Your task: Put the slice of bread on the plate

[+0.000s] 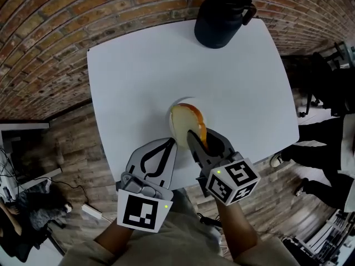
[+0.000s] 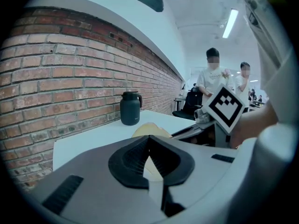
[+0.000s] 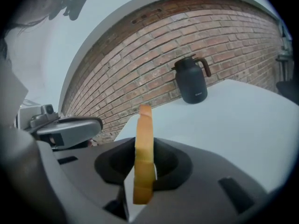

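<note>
A slice of bread (image 1: 186,122) with a pale face and orange crust stands on edge between the jaws of my right gripper (image 1: 197,139), which is shut on it. In the right gripper view the slice (image 3: 144,141) rises upright out of the jaws, above the white table. A faint curved rim of a white plate (image 1: 178,101) shows just beyond the bread; it hardly stands out from the table. My left gripper (image 1: 171,144) hangs beside the right one at the table's near edge, shut with nothing in it. Past its closed tips (image 2: 149,139) the bread (image 2: 148,129) shows.
A black thermos jug (image 1: 219,18) stands at the far edge of the white table (image 1: 133,76), close to a brick wall (image 1: 50,37). Two people (image 2: 212,80) stand far off in the left gripper view. Wooden floor with cables (image 1: 72,195) lies left of the table.
</note>
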A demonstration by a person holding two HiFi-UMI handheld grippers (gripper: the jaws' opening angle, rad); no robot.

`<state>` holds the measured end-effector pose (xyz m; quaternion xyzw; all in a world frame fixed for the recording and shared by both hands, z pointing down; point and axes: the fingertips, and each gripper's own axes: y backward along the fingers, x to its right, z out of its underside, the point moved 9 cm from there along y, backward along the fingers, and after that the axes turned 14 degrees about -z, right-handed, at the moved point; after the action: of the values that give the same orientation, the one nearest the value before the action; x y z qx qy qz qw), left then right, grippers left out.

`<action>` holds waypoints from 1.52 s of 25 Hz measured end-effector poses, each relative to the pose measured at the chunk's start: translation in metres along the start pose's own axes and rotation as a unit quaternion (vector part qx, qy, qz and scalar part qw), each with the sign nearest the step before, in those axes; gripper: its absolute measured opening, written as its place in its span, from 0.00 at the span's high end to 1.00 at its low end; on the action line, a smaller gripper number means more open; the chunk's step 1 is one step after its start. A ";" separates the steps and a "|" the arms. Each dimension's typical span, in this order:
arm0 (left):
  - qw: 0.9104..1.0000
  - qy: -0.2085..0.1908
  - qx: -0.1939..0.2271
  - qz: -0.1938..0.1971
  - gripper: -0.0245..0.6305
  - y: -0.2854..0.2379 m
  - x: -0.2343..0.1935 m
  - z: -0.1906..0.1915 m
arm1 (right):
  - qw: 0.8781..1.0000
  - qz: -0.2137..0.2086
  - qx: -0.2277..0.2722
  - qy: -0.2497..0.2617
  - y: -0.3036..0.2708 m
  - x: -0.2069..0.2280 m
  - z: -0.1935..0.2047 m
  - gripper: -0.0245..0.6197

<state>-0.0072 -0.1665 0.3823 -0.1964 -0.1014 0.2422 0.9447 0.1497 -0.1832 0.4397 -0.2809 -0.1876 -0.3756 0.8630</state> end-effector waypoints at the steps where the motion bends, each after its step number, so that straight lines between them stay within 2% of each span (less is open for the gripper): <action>1: 1.000 0.000 -0.001 0.001 0.95 -0.001 0.000 0.001 | 1.000 -0.005 -0.001 -0.014 -0.002 0.003 0.001 0.82; 16: 1.000 0.003 -0.007 -0.002 0.95 -0.007 -0.007 0.002 | 0.992 -0.034 0.002 -0.122 -0.021 0.040 0.013 0.81; 23: 1.000 0.005 -0.006 -0.004 0.95 -0.009 -0.012 0.002 | 0.997 -0.001 -0.041 -0.064 -0.023 0.045 0.011 0.77; 32: 1.000 0.006 -0.009 -0.002 0.95 -0.008 -0.016 0.005 | 0.992 0.086 -0.092 0.027 -0.028 0.044 0.011 0.66; 33: 1.000 0.005 -0.008 -0.002 0.95 -0.008 -0.016 0.005 | 0.990 0.094 -0.098 0.034 -0.028 0.044 0.012 0.63; 35: 1.000 0.006 -0.007 -0.001 0.95 -0.007 -0.018 0.005 | 0.985 0.108 -0.122 0.052 -0.031 0.045 0.015 0.48; 38: 1.000 0.007 -0.007 -0.001 0.95 -0.007 -0.020 0.005 | 0.982 0.115 -0.136 0.058 -0.036 0.044 0.020 0.48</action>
<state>-0.0228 -0.1807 0.3883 -0.2047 -0.0963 0.2391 0.9443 0.1494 -0.2148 0.4910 -0.3928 -0.0507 -0.3119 0.8637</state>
